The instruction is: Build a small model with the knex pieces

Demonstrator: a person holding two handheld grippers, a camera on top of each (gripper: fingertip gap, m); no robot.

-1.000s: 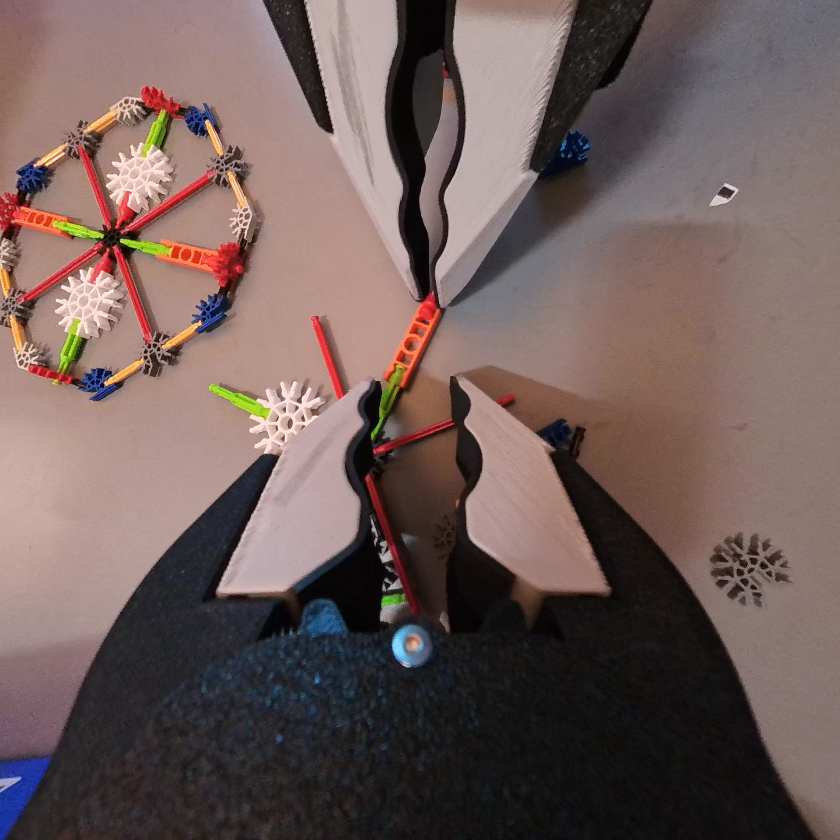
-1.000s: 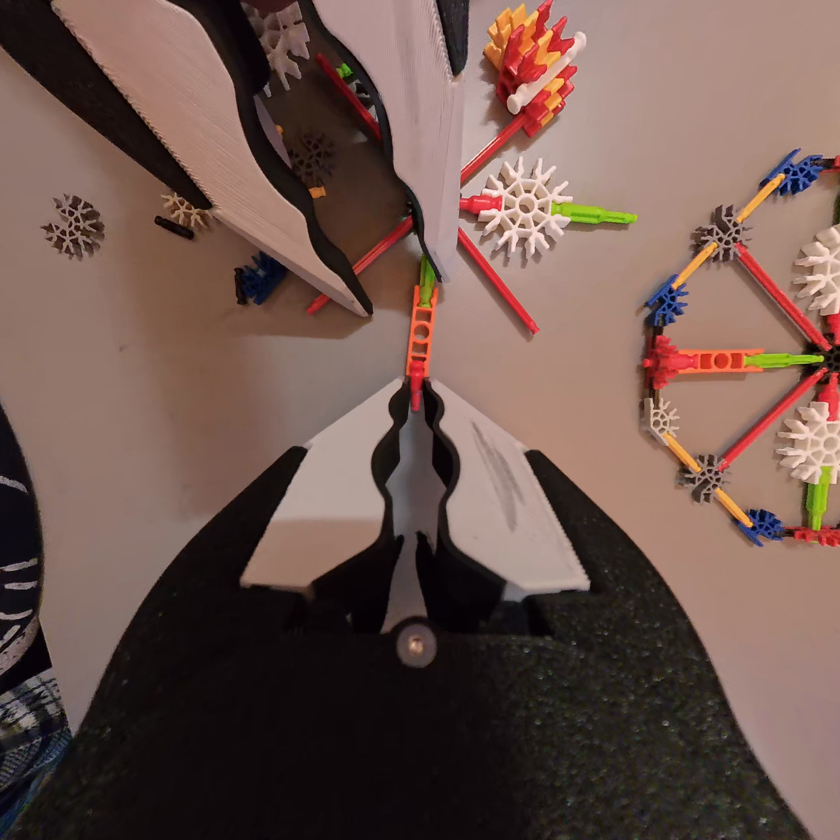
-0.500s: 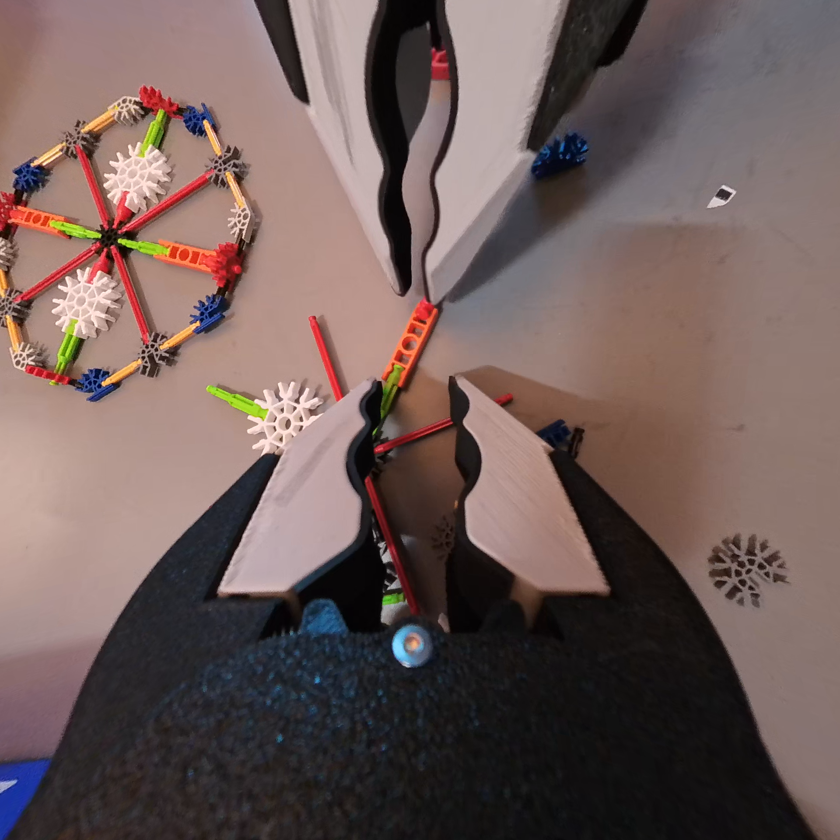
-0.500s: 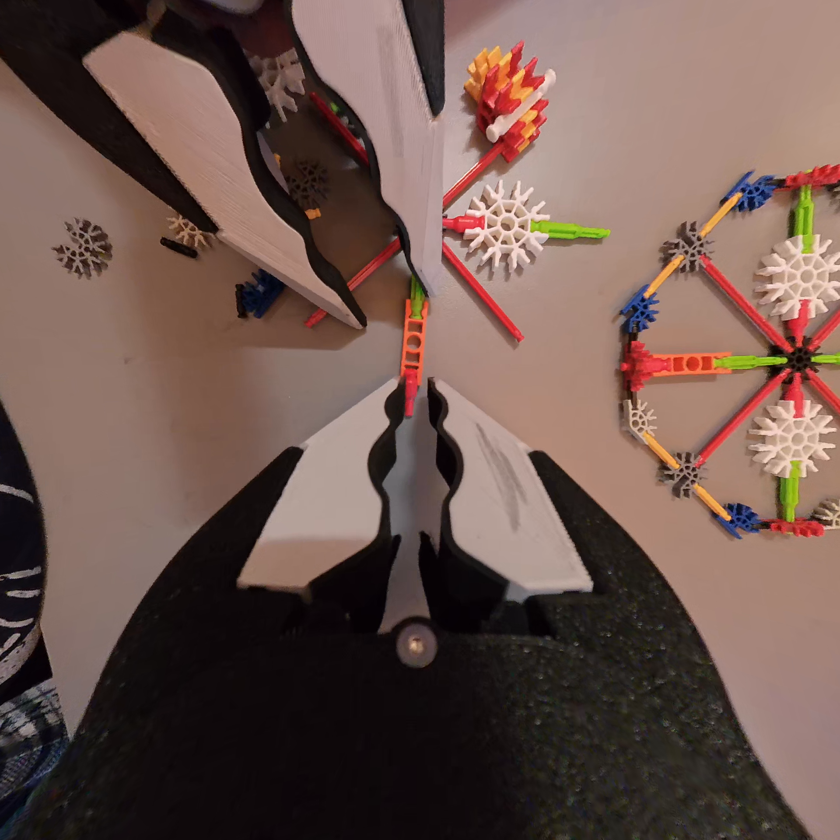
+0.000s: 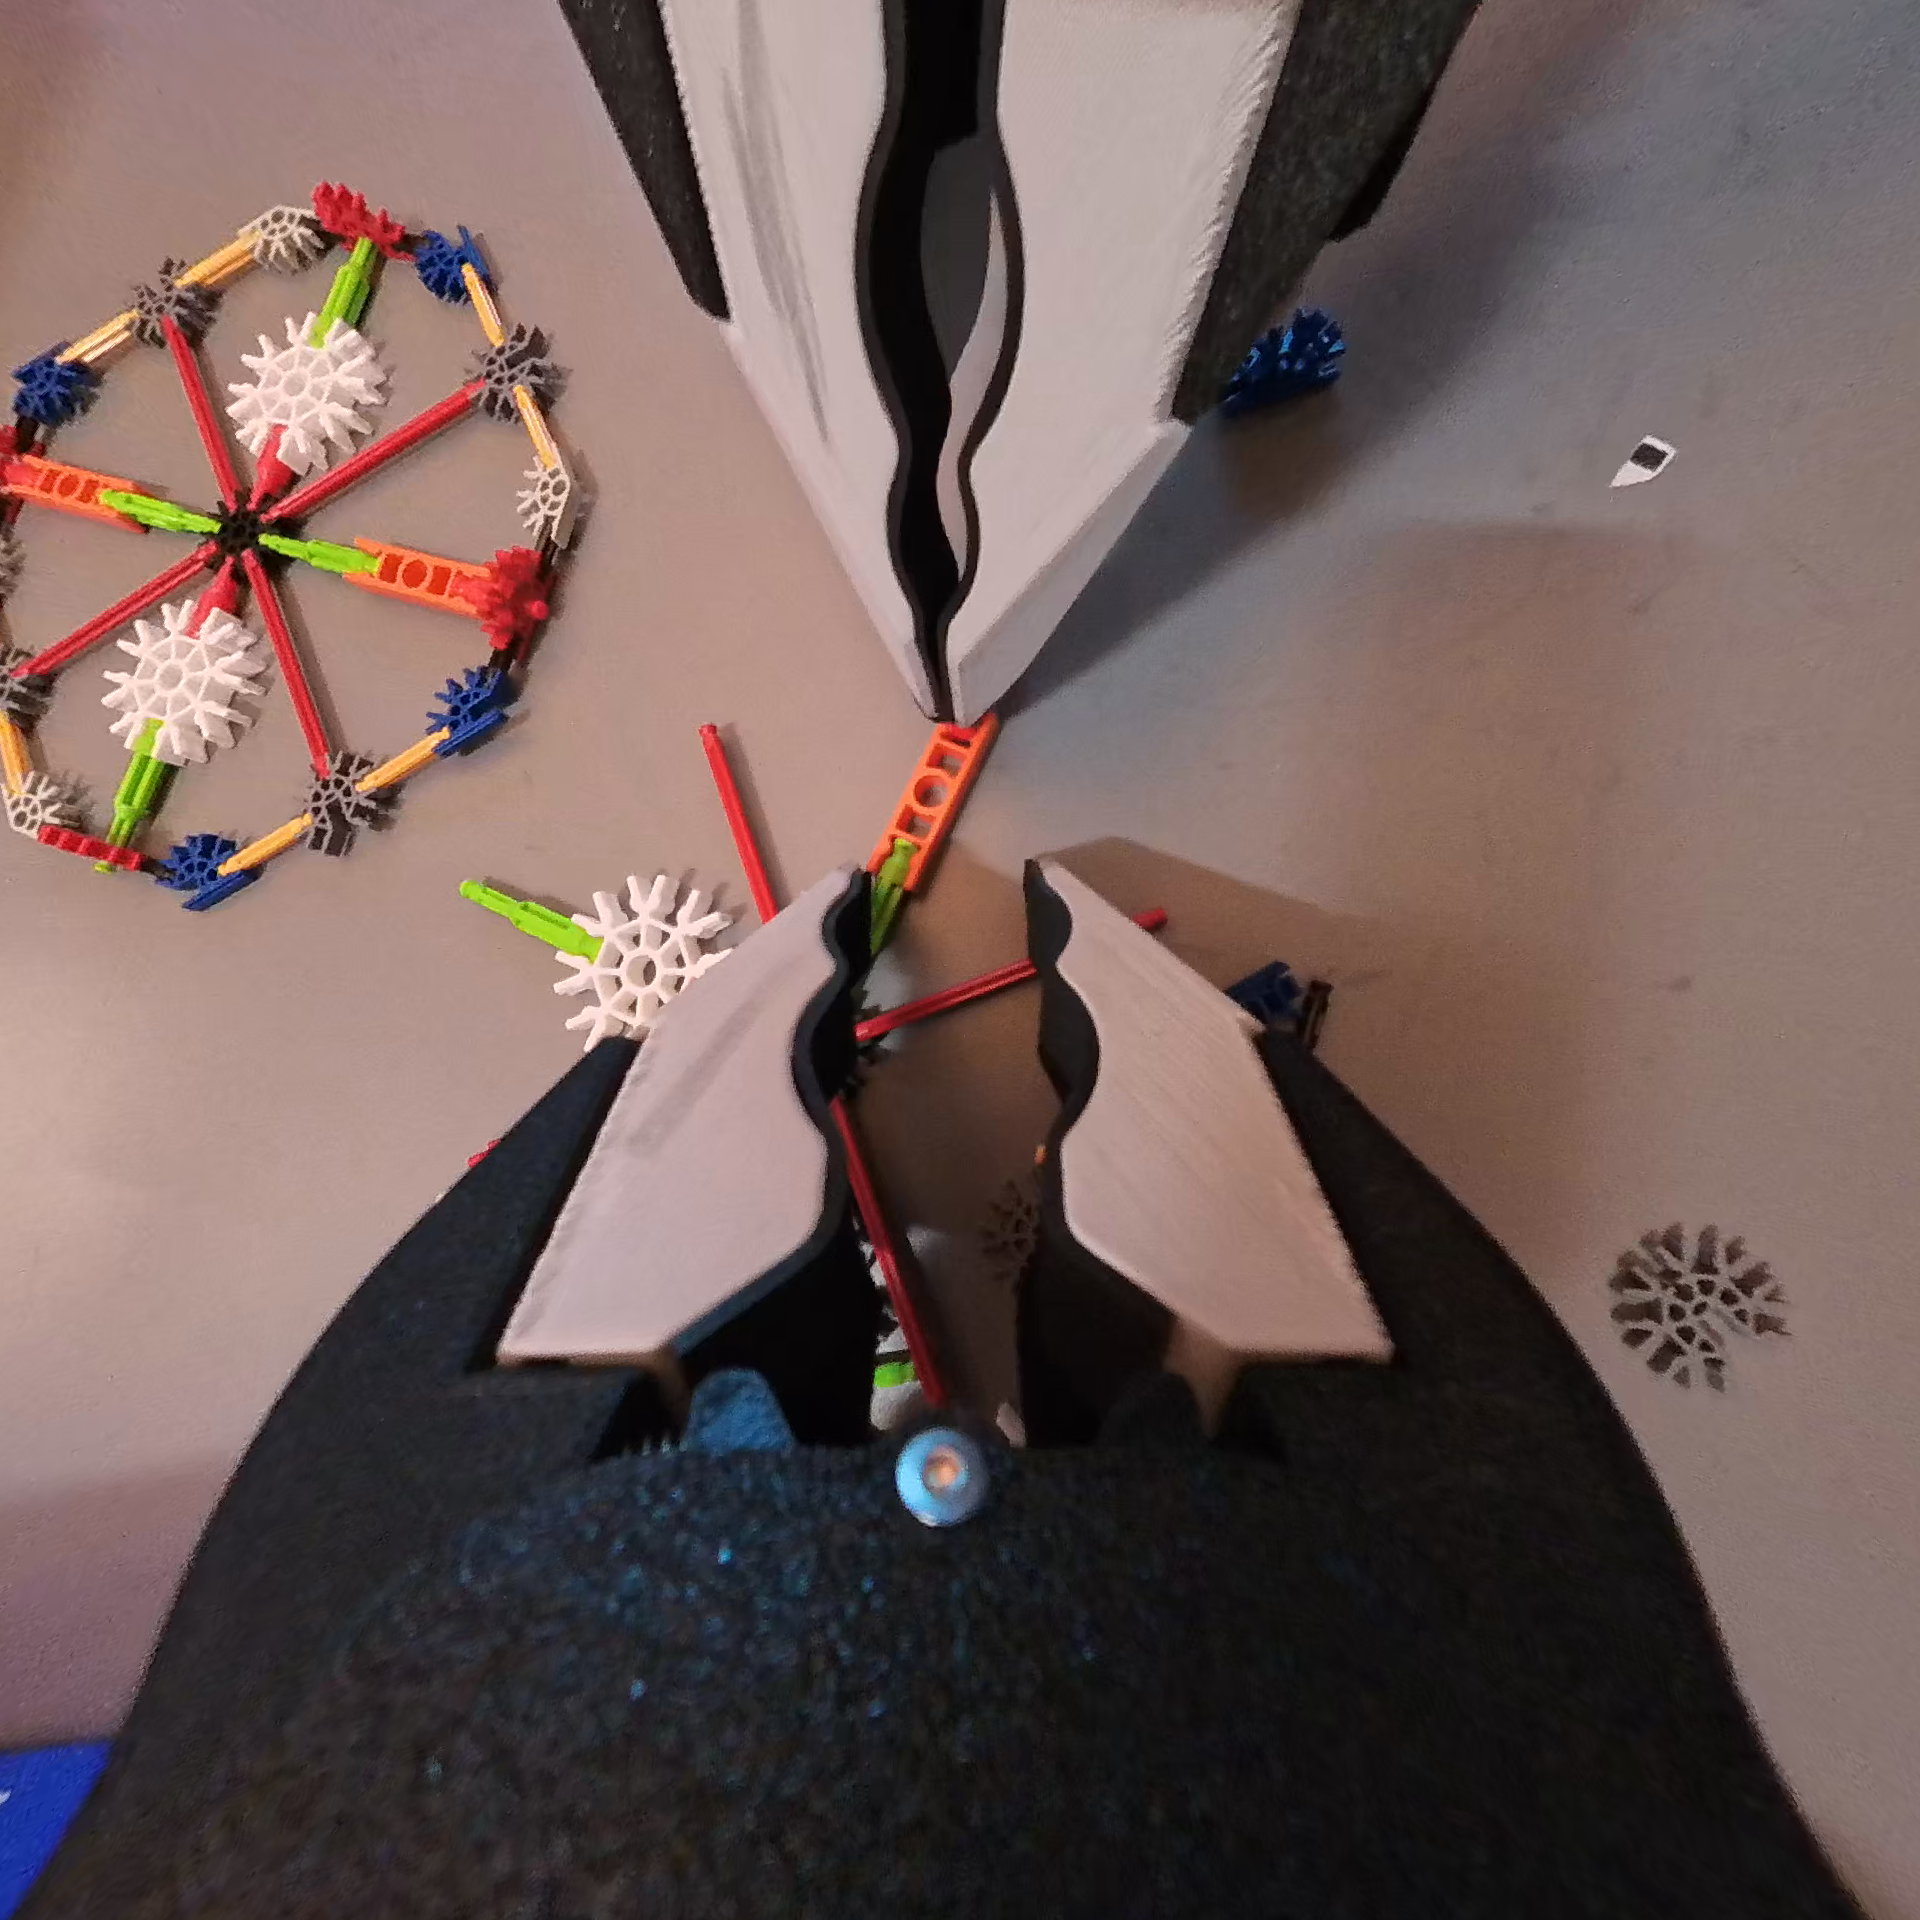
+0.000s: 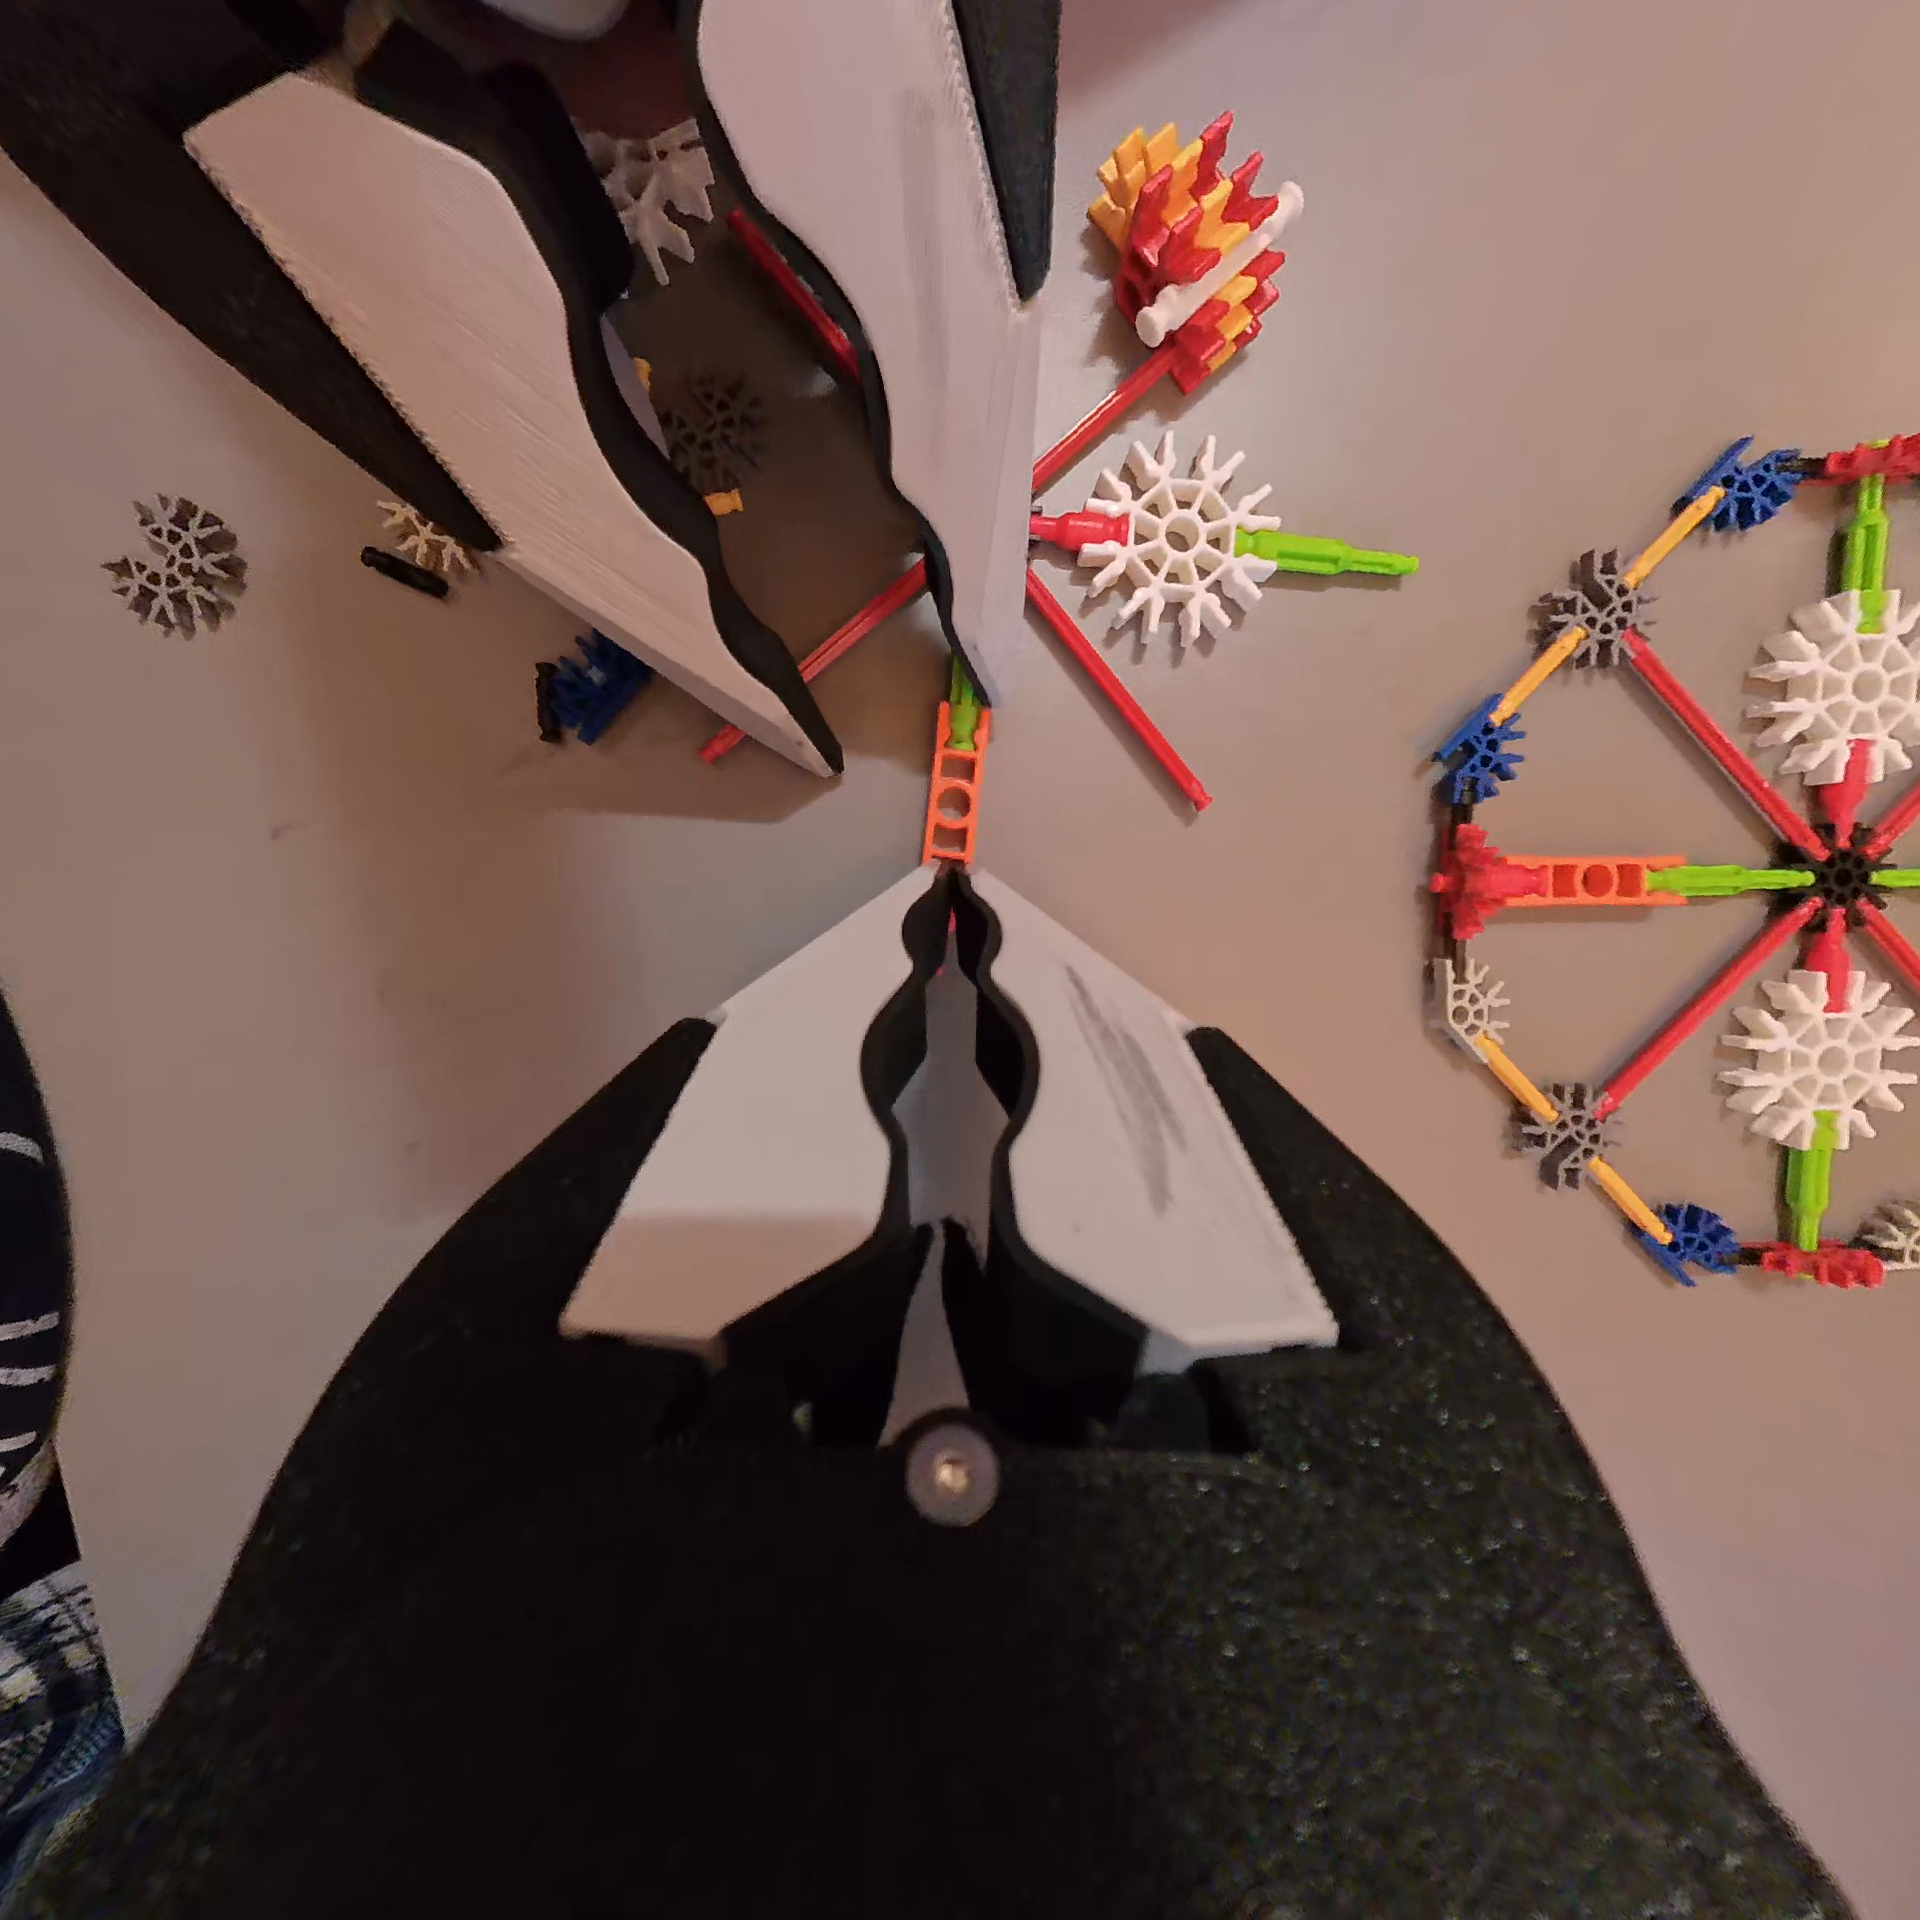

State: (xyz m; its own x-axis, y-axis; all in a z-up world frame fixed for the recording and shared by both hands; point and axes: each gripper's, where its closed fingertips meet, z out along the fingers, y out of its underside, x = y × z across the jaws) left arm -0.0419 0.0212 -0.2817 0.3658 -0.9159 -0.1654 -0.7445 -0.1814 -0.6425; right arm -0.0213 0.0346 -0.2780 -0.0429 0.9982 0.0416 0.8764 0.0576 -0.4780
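My right tool (image 6: pixel 951 883) pinches the red end beyond the orange connector (image 6: pixel 956 795), steadying it; my left tool (image 5: pixel 945 904) gapes just ahead, gripping nothing.

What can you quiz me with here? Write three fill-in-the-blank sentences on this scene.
1. The piece pinched at its end by the right gripper is coloured ___.
2. The jaws of the left gripper stand ___.
3. The two big gears inside the wheel are coloured ___.

Missing words: orange; open; white.
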